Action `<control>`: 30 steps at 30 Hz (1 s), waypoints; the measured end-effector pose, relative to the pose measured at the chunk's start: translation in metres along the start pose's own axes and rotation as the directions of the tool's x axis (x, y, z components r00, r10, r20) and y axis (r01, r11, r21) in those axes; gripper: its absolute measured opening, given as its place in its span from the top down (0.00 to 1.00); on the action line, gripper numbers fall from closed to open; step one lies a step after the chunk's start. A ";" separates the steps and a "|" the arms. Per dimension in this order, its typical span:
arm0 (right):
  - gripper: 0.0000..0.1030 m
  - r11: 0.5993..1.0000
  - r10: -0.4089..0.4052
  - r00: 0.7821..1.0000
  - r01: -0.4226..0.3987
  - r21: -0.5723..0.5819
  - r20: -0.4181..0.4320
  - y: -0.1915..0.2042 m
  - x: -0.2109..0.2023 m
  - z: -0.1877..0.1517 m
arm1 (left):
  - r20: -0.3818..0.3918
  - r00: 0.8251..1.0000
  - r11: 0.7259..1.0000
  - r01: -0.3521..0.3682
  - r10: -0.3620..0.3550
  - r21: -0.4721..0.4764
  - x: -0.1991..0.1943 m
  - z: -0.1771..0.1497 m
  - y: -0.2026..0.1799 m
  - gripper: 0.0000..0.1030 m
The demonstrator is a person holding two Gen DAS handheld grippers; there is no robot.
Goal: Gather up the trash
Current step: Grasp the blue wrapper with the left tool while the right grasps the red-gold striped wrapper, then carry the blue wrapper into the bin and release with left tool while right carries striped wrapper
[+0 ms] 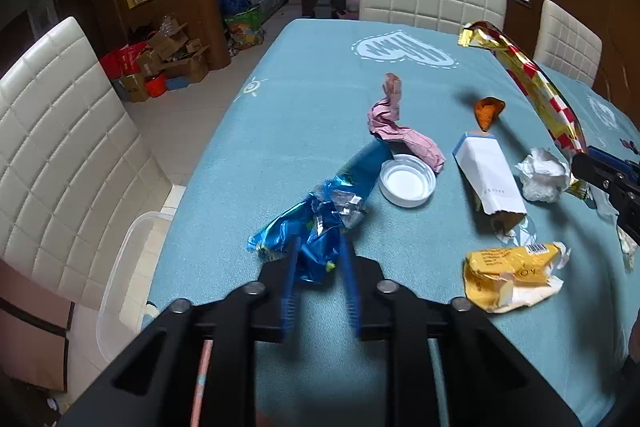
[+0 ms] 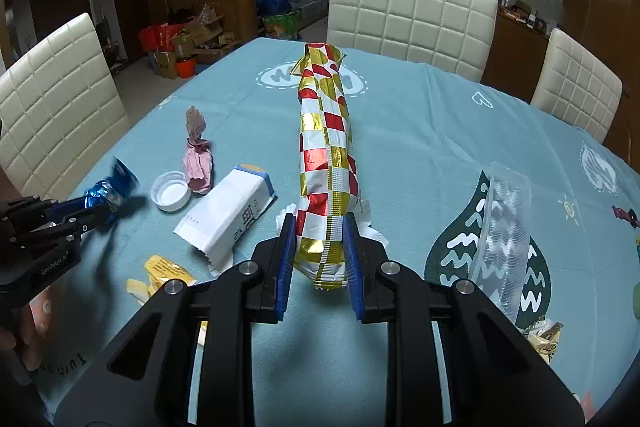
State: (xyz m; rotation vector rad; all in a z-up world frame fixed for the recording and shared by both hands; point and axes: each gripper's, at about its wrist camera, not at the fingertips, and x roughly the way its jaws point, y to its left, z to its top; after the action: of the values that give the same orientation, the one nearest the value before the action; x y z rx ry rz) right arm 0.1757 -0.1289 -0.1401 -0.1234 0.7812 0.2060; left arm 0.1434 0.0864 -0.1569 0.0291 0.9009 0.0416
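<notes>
My left gripper (image 1: pixel 320 247) is shut on a crumpled blue foil wrapper (image 1: pixel 316 215) and holds it just above the blue tablecloth; both also show in the right wrist view, the gripper (image 2: pixel 100 213) and the wrapper (image 2: pixel 110 193). My right gripper (image 2: pixel 319 227) is shut on the near end of a long red, white and gold checked wrapper (image 2: pixel 326 155), which sticks out forward above the table; it also shows in the left wrist view (image 1: pixel 536 87).
On the table lie a white lid (image 1: pixel 407 180), a pink crumpled wrapper (image 1: pixel 394 125), a white carton (image 1: pixel 490 175), a white tissue ball (image 1: pixel 542 175), a yellow packet (image 1: pixel 510 275), an orange scrap (image 1: pixel 488 111) and a clear plastic tray (image 2: pixel 504 231). White chairs surround it. A clear bin (image 1: pixel 120 287) sits left.
</notes>
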 end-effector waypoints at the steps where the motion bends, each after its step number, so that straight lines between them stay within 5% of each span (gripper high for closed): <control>1: 0.76 1.000 0.002 1.000 -0.002 -0.002 0.004 0.001 -0.002 0.000 | 0.007 1.000 1.000 0.004 -0.004 0.007 -0.002 -0.001 0.000 0.82; 15: 0.76 0.999 0.024 0.999 -0.024 -0.028 0.023 0.017 -0.027 -0.003 | 0.075 0.997 0.999 -0.008 0.006 0.032 -0.043 -0.009 0.003 0.83; 30: 0.76 0.990 0.060 0.995 -0.049 -0.135 0.078 0.075 -0.070 0.003 | 0.132 0.990 0.998 -0.041 0.048 -0.053 -0.087 -0.028 0.053 0.83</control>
State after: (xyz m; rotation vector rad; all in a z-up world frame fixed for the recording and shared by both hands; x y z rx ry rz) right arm 0.1125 -0.0650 -0.0911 -0.2184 0.6892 0.3136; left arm 0.0663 0.1358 -0.1044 0.0052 0.7655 0.1025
